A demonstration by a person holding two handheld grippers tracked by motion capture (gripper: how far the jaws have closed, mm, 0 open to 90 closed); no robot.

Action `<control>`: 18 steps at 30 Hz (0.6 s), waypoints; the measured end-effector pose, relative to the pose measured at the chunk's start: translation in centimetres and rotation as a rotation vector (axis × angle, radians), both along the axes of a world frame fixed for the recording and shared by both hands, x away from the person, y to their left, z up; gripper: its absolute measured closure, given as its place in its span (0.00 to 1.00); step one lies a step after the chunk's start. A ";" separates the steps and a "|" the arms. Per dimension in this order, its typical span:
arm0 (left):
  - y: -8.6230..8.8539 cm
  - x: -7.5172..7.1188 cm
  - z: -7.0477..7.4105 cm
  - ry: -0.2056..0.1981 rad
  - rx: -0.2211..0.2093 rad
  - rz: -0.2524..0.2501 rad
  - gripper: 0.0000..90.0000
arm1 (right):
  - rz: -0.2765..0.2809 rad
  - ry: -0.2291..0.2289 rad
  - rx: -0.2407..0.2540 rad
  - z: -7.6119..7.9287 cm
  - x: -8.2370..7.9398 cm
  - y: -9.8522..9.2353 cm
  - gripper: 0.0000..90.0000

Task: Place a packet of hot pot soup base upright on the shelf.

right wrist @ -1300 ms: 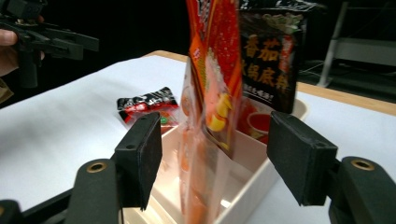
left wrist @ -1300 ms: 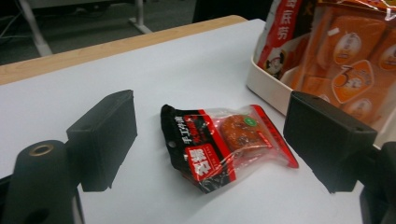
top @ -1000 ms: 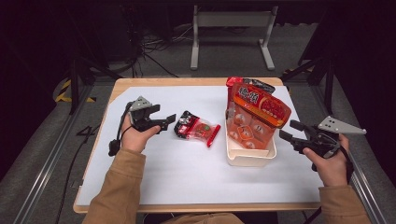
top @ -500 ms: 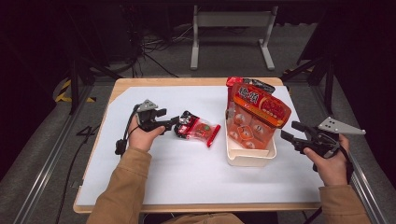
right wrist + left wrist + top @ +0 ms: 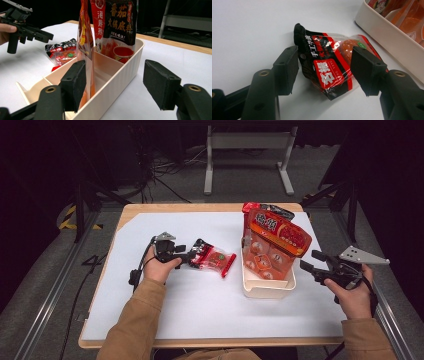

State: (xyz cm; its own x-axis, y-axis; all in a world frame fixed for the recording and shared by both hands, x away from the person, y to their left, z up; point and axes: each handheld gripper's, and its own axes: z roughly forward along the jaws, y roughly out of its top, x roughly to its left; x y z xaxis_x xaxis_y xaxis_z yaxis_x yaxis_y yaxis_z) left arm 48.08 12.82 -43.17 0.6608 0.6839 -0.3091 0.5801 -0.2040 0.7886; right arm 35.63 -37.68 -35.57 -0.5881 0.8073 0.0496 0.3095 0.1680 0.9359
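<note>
From the high view, your tabletop (image 5: 200, 315) is a white sheet on a wooden board, set in a dark room with metal frame legs (image 5: 248, 142) and cables on the grey floor behind. Your left gripper (image 5: 192, 256) sits at the black end of the small snack packet (image 5: 214, 259), which lies flat left of the cream bin (image 5: 267, 287). Tall red pouches (image 5: 276, 242) stand in that bin. Your right gripper (image 5: 306, 266) hovers just right of the bin.

In the left gripper view, the jaws have just been closing, the snack packet (image 5: 329, 67) between them, pads not yet pressing.

In the right gripper view, your jaws stand wide, straddling the bin's near wall (image 5: 112, 82).
</note>
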 end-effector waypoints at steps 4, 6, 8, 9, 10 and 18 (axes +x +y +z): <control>-0.2 0.1 -0.3 0.020 0.013 -0.002 0.45 | 0.002 0.010 0.000 -0.2 0.1 0.0 0.40; -0.2 0.2 -0.5 0.039 0.018 -0.001 0.44 | 0.003 0.010 -0.005 -0.3 0.1 0.0 0.40; -0.3 0.2 -0.7 0.055 0.022 -0.004 0.43 | 0.001 0.014 -0.005 -0.3 0.2 0.0 0.41; -0.3 0.2 -0.8 0.065 0.026 -0.001 0.43 | -0.001 0.015 -0.004 -0.3 0.2 0.0 0.41; -0.3 0.3 -0.9 0.076 0.030 -0.001 0.42 | -0.002 0.015 -0.003 -0.3 0.2 0.0 0.41; -0.8 0.4 -1.6 0.145 0.051 -0.022 0.40 | 0.001 0.018 0.002 -0.3 0.1 -0.1 0.41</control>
